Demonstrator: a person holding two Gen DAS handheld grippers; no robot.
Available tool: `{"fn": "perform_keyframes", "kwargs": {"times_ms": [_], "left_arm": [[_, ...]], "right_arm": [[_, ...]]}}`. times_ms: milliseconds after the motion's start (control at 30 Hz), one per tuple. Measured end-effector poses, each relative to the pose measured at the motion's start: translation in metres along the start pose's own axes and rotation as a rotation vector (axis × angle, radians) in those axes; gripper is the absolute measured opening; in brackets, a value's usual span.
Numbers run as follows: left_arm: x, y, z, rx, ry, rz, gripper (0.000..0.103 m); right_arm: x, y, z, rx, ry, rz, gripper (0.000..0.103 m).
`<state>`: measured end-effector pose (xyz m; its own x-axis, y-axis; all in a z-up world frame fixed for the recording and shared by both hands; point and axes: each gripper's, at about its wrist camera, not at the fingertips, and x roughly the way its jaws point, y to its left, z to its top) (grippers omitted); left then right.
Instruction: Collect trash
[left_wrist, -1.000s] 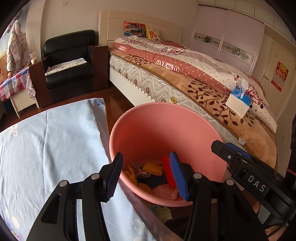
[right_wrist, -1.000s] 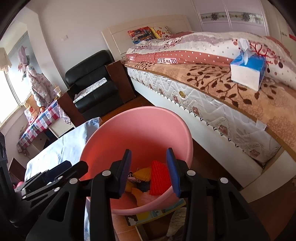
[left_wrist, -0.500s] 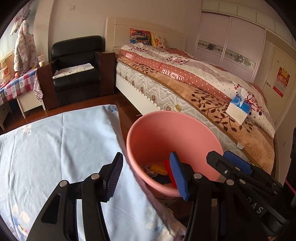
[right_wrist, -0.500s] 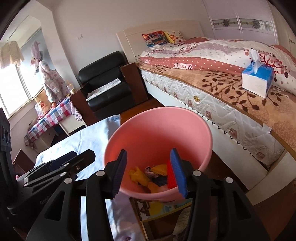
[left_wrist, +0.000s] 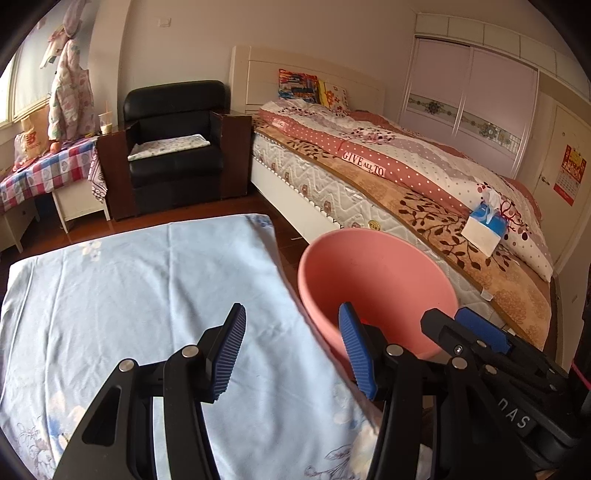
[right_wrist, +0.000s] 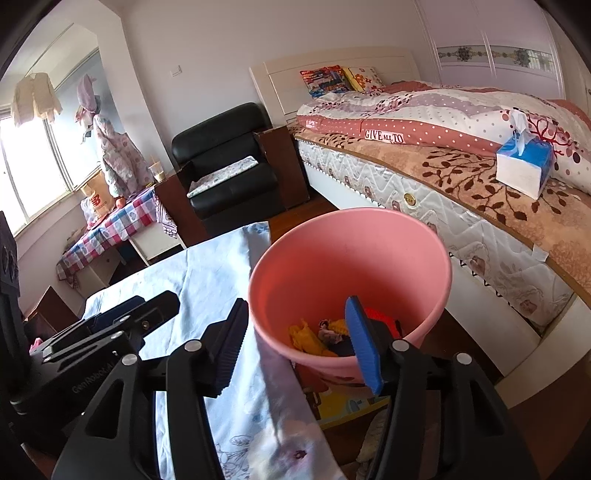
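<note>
Several scraps of trash (right_wrist: 325, 338) lie at the bottom of the pink bucket (right_wrist: 439, 258), just beside the blue-sheeted table (left_wrist: 147, 295). Right gripper (right_wrist: 299, 345), open and empty, is nearer, facing the bucket's mouth; left gripper (left_wrist: 291, 349), likewise open, hovers over the sheet. Only the right view shows the contents.

The room is being viewed from two cameras held side by side above a cloth-covered table (left_wrist: 147, 295), both being pointed toward the bed (left_wrist: 424, 192) and armchair (left_wrist: 173, 147). The pink bucket (right_wrist: 351, 266) is being seen close from the right view, more from above. Bucket, bed, armchair and tissue box (right_wrist: 524, 166) are being shared.
</note>
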<state>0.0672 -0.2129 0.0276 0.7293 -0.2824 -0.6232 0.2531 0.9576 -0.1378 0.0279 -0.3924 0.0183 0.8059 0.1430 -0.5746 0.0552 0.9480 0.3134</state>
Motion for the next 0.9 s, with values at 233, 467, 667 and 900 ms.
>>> {"fn": "perform_keyframes", "kwargs": {"times_ms": [233,467,667,900], "left_arm": [[-0.017,0.02,-0.008,-0.026,-0.013,0.023,0.052],[-0.033,0.034,-0.014,-0.04,-0.029,0.032,0.052],[-0.043,0.042,-0.02,-0.049,-0.033,0.027,0.052],[-0.05,0.046,-0.022,-0.06,-0.042,0.022,0.052]], "right_arm": [[-0.007,0.016,-0.003,-0.031,-0.014,0.013,0.056],[-0.009,0.031,-0.008,-0.064,-0.011,0.021,0.056],[-0.014,0.041,-0.01,-0.092,-0.018,0.02,0.056],[-0.019,0.047,-0.014,-0.103,-0.02,0.022,0.056]]}}
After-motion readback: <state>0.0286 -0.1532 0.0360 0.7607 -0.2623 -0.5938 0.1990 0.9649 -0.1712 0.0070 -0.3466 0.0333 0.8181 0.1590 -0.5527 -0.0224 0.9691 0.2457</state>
